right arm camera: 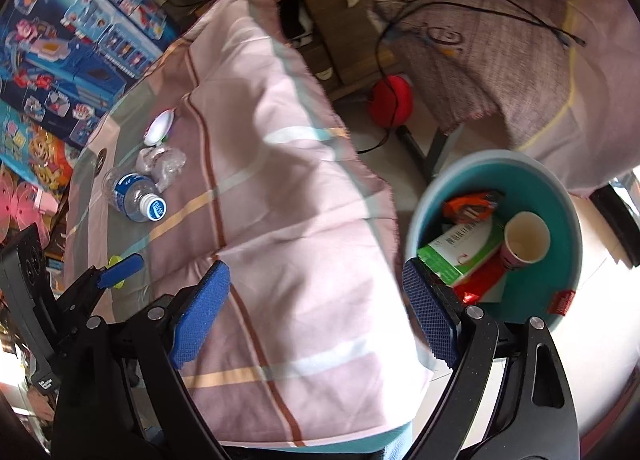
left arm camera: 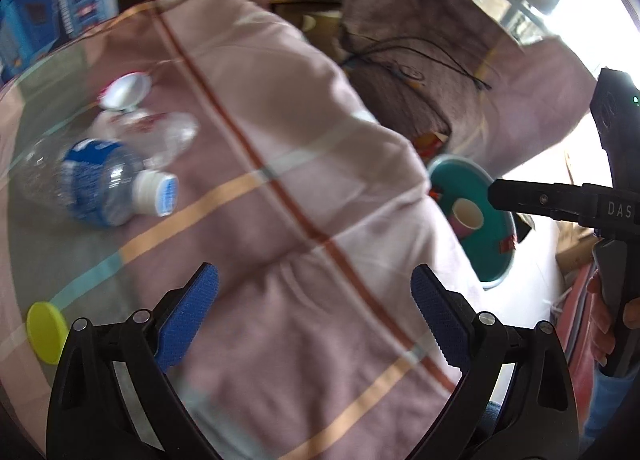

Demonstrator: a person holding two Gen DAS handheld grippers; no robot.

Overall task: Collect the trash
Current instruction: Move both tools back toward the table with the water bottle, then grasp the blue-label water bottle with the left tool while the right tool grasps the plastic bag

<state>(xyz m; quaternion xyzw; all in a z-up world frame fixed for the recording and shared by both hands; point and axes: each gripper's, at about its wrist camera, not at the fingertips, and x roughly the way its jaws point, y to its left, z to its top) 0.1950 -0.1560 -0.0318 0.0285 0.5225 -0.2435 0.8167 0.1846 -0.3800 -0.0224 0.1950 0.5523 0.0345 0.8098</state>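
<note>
A clear plastic bottle with a blue label and white cap lies on the pink checked tablecloth, with a crumpled clear wrapper and a white lid just beyond it. A yellow disc lies at the near left. My left gripper is open and empty over the cloth, right of the bottle. My right gripper is open and empty above the table edge, beside a teal bin on the floor that holds a paper cup, a green box and red wrappers. The bottle also shows in the right wrist view.
Toy boxes stand beyond the table at the left. A second cloth-covered table with a black cable stands behind the bin. A red round object sits on the floor. The right gripper's body shows at the left wrist view's right edge.
</note>
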